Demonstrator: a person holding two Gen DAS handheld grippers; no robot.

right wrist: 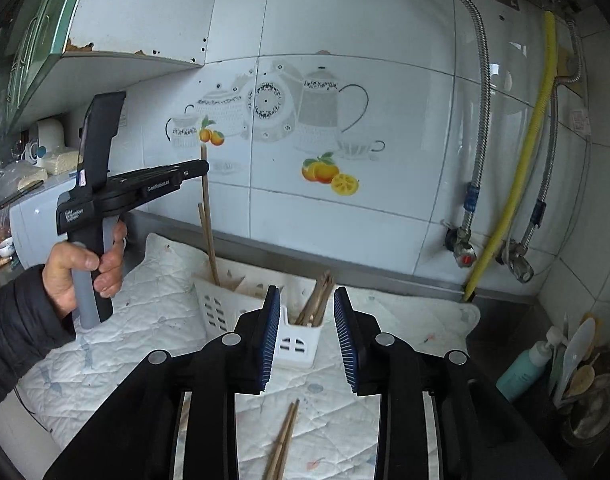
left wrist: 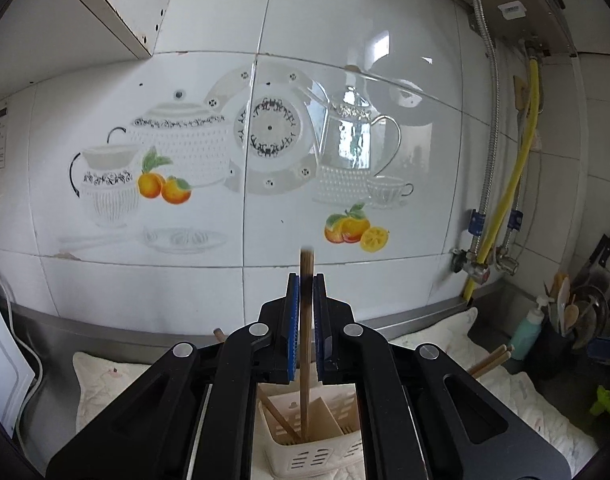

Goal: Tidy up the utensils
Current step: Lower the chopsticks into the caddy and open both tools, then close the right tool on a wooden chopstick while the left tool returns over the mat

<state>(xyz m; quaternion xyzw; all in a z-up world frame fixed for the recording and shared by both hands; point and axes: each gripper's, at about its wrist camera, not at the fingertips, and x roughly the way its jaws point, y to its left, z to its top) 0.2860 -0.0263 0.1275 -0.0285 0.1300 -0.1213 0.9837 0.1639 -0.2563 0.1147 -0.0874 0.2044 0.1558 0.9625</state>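
Left gripper [left wrist: 305,280], clamped on a chopstick [left wrist: 305,320], lowers it into the holder [left wrist: 305,436]; right gripper [right wrist: 307,312], jaws apart w/ nothing between, likely goes next for the chopsticks on the surface [right wrist: 283,444].

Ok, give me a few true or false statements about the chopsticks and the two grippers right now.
1. The left gripper is clamped on an upright chopstick. True.
2. The right gripper holds a chopstick. False: its jaws stand apart with nothing between them.
3. Loose chopsticks lie on the quilted mat. True.
4. The white utensil holder is empty. False: chopsticks stand in it.
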